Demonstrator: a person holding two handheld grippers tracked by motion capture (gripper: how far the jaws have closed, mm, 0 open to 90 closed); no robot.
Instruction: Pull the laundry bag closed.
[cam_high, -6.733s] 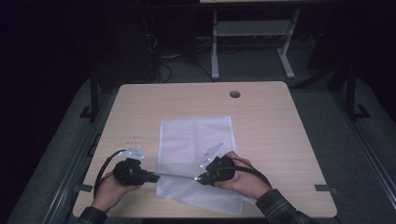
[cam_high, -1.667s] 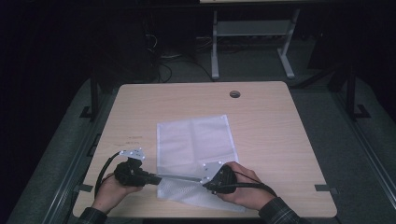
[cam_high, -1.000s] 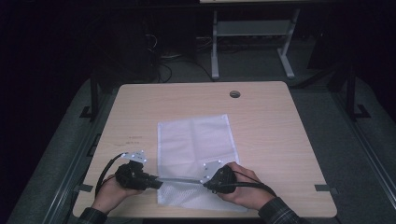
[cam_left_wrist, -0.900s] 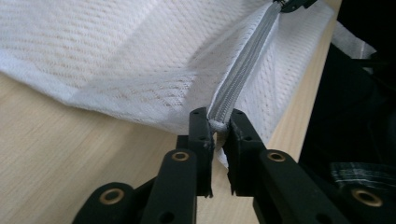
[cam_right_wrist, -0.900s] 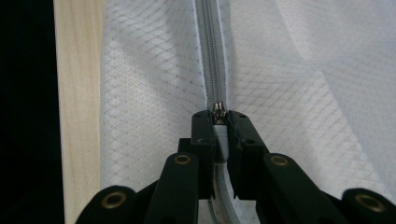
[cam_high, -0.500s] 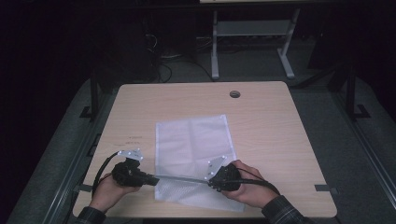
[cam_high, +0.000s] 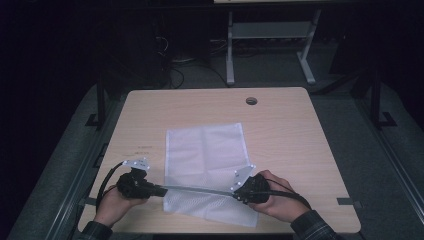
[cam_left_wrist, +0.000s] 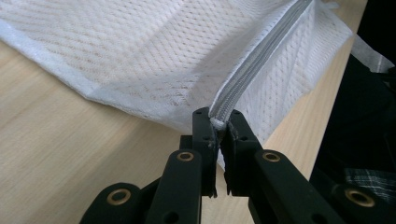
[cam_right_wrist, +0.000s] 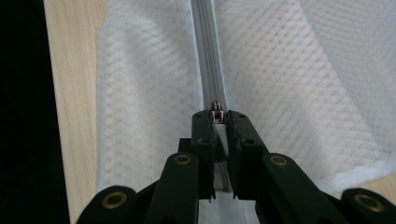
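**A:** Mesh bag (cam_high: 207, 165) lies flat on the table (cam_high: 300, 145), near edge lifted a bit, with the zipper (cam_high: 197, 189) stretched tight between your two hands along the side closest to you. Biggest risk from here, I reckon: your left gripper (cam_left_wrist: 218, 125) is pinched on just the fabric end of the zipper tape. Pull hard and that little nub could slide out of the jaws, and then the whole bag would bunch up toward your right hand.

**B:** And the right side?

**A:** Your right gripper (cam_right_wrist: 215, 119) has its jaws closed down narrow on the small metal zipper pull (cam_right_wrist: 215, 110). It's tiny and slick, so a tug off the line of the zipper could pop it free or jam the slider in the mesh.

**B:** So where's the bag relative to the grippers?

**A:** Mostly beyond them, spread toward the middle of the table. The zipper runs straight away from each gripper's tips toward the other one, with a strip of mesh hanging on your side. Can't tell whether it's opening or closing.
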